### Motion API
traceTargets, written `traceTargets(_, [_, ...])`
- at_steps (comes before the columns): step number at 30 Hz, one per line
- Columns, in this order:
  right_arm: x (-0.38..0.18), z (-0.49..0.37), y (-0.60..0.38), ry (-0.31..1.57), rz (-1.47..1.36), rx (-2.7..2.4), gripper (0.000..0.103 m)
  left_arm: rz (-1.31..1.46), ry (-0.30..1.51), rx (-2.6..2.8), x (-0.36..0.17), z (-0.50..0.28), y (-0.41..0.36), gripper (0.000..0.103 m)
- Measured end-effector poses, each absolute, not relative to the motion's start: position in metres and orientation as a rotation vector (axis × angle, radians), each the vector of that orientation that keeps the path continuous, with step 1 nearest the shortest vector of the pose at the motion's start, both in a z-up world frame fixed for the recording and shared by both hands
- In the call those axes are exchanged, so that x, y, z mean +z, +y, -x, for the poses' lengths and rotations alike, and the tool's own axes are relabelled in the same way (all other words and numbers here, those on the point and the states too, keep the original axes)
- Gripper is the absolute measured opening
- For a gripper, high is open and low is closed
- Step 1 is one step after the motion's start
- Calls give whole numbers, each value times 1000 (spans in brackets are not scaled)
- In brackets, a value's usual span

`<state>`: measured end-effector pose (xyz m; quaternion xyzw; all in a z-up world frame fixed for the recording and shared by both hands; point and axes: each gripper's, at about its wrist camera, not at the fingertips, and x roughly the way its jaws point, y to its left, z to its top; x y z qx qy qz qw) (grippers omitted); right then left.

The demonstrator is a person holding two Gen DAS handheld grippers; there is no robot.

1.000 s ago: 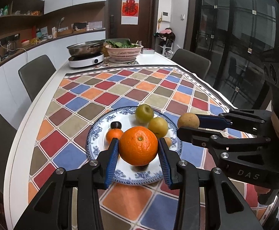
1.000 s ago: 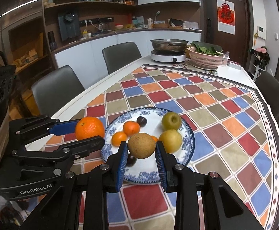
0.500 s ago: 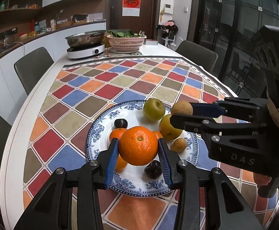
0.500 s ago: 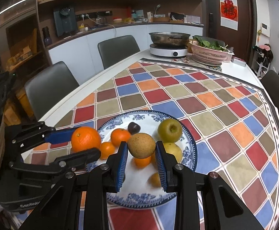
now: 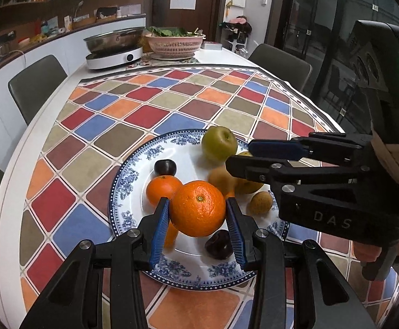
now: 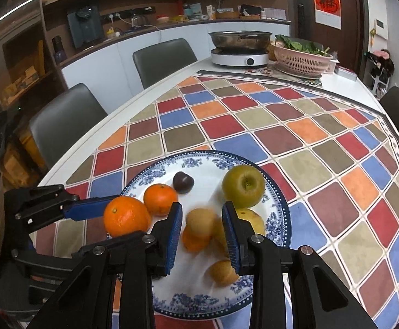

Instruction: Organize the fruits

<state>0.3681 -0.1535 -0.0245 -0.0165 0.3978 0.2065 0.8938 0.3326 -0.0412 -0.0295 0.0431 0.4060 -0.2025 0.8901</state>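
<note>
Nearly done: 8 or so fruits already on plate [image 5: 133,170]; brown fruit [image 6: 201,220] just dropped onto it between spreading right hand-held gripper [image 6: 201,233]; orange [image 5: 198,207] pinched in left hand-held gripper [image 5: 198,229] above plate, left to set down

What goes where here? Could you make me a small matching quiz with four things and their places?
Things:
1. big orange
2. green apple
3. pink basket
4. steel pan

Places:
a. on the white cooker
b. resting on the blue-and-white plate
c. clamped in the left gripper
d. holding leafy greens at the far end of the table

Pairs: 1-c, 2-b, 3-d, 4-a
</note>
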Motion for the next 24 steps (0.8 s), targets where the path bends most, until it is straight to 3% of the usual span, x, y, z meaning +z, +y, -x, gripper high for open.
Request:
traceTargets(2, [-24,-368,-156,820,25,420,39,-87,847,-414,-30,-332,-41,41])
traceTargets(7, [-19,-358,-163,800,13,390,39,-101,822,-411,-25,-325,-41,48])
traceTargets(14, [-4,-333,-175,766,18,328,40,-102,791,-407,-11,-315,-44,48])
traceTargets(16, [1,-325,-179,754,12,314,49,-104,779,-397,-4,-307,-44,50])
traceTargets(21, [15,-300,-184,717,18,280,50,-102,747,-363,11,-282,-40,55])
traceTargets(24, [22,-285,-186,699,16,266,57,-77,732,-346,18,-263,-35,56])
